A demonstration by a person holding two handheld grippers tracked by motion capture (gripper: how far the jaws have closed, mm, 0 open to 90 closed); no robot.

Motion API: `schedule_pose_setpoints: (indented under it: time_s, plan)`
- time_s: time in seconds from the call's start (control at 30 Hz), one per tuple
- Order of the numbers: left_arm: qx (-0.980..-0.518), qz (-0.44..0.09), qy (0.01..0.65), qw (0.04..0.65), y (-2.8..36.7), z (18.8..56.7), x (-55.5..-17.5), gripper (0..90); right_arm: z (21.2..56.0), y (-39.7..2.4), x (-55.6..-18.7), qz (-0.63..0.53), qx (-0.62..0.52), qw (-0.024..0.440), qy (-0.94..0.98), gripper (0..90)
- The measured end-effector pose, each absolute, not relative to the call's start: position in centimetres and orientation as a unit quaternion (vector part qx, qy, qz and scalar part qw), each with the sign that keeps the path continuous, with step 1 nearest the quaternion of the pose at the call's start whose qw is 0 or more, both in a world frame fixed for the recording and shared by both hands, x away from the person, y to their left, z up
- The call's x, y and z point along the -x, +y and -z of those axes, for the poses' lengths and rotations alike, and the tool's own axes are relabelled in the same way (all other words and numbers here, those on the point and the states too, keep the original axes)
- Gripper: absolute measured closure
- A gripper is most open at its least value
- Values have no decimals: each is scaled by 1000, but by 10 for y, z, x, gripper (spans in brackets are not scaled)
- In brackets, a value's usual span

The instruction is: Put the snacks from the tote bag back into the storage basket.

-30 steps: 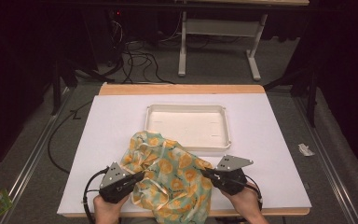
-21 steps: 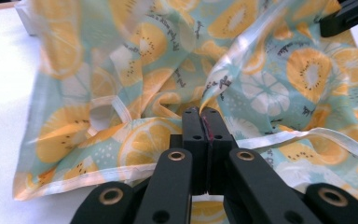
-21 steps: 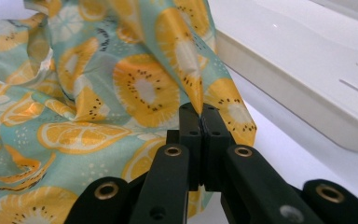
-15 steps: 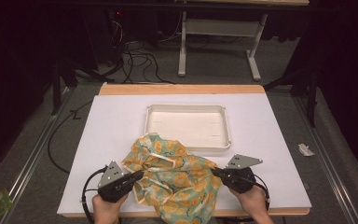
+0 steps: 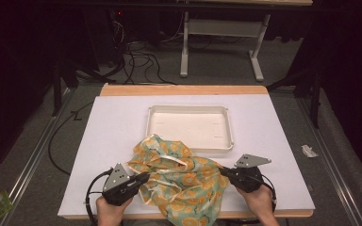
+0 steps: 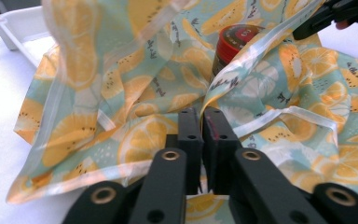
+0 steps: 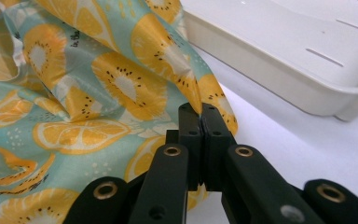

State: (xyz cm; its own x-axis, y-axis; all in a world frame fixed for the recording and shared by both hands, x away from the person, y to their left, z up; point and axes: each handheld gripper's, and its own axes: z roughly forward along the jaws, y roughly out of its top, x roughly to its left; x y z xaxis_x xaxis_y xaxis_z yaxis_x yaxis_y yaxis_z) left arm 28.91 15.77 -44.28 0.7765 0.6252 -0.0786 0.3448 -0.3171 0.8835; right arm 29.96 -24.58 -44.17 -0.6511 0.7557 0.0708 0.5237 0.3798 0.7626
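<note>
The crumpled teal cloth printed with orange slices (image 5: 179,181) is spread on the white table cover (image 5: 103,141) just in front of the shallow white plastic tray (image 5: 188,127), pinched at opposite edges. The right gripper (image 7: 200,112) is clamped tight on a fold; the left gripper (image 6: 200,116) has just been easing open, with only a thin hem between its pads — that side could slip free. A red-lidded jar (image 6: 235,44) is nestled in the folds and might be tipped if the cloth is pulled.

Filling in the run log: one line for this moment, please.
left gripper: jaws just eased, bag edge between | right gripper: shut on fruit-print bag | red-lidded jar inside | tray behind
</note>
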Motion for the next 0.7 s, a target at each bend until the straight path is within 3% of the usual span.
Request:
schedule_pose_setpoints:
  time_s: [0.23, 0.47, 0.7]
  plan:
    - [-788, -151, 311, 509, 164, 441, -287, 734, 449, -253, -305, -385, -406, 145, 816, 892]
    - [-772, -170, 336, 512, 173, 436, -288, 532, 456, -260, -306, -371, -416, 147, 817, 884]
    - [-759, -185, 370, 502, 176, 438, -295, 465, 461, -267, -308, -363, -421, 146, 818, 878]
